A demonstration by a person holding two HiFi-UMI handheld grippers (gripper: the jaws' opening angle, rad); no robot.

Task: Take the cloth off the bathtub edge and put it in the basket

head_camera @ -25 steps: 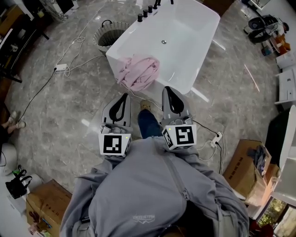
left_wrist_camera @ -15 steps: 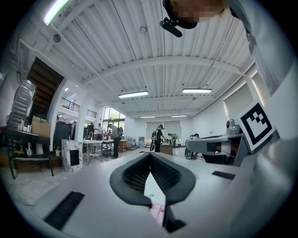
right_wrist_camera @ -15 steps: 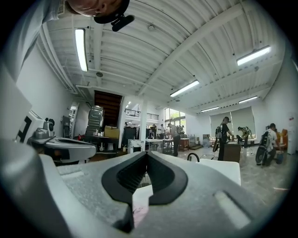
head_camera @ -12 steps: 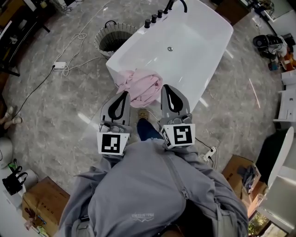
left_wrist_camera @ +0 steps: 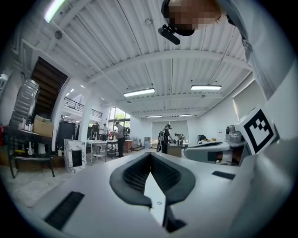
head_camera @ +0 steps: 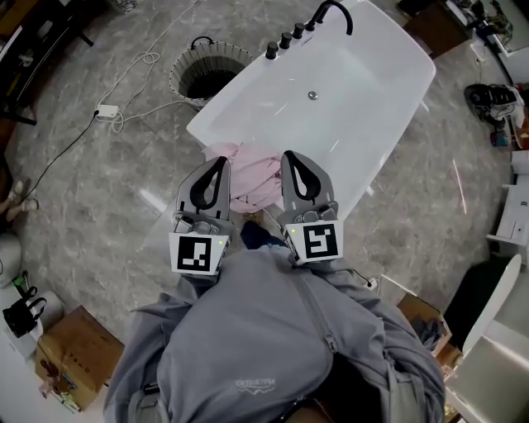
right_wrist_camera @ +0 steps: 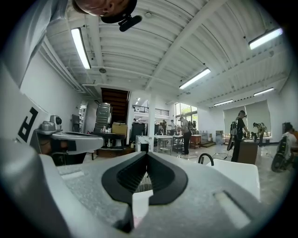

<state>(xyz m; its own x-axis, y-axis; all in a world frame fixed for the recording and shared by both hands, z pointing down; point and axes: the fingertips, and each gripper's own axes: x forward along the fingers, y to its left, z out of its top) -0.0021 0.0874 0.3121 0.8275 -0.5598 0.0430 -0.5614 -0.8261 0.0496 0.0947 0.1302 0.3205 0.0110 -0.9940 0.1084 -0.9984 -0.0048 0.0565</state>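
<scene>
A pink cloth (head_camera: pixel 250 175) hangs over the near rim of the white bathtub (head_camera: pixel 331 91) in the head view. My left gripper (head_camera: pixel 217 163) and right gripper (head_camera: pixel 289 156) are held side by side above it, both shut and holding nothing. Their tips reach over the cloth's left and right parts, and they hide some of it. A round wicker basket (head_camera: pixel 207 73) stands on the floor left of the tub's far end. In the left gripper view the jaws (left_wrist_camera: pixel 150 155) meet. The right gripper (right_wrist_camera: pixel 146 154) points level, with the tub rim (right_wrist_camera: pixel 235 171) on its right.
Black taps (head_camera: pixel 296 35) and a curved spout (head_camera: pixel 332 11) stand at the tub's far end near the basket. White cables and a power strip (head_camera: pixel 107 111) trail over the grey marble floor at left. Cardboard boxes (head_camera: pixel 70 351) sit at lower left. A black table (head_camera: pixel 33 49) stands upper left.
I have walked toward the tub, so both grippers now reach over the pink cloth instead of hanging short of it. Both stayed shut.
</scene>
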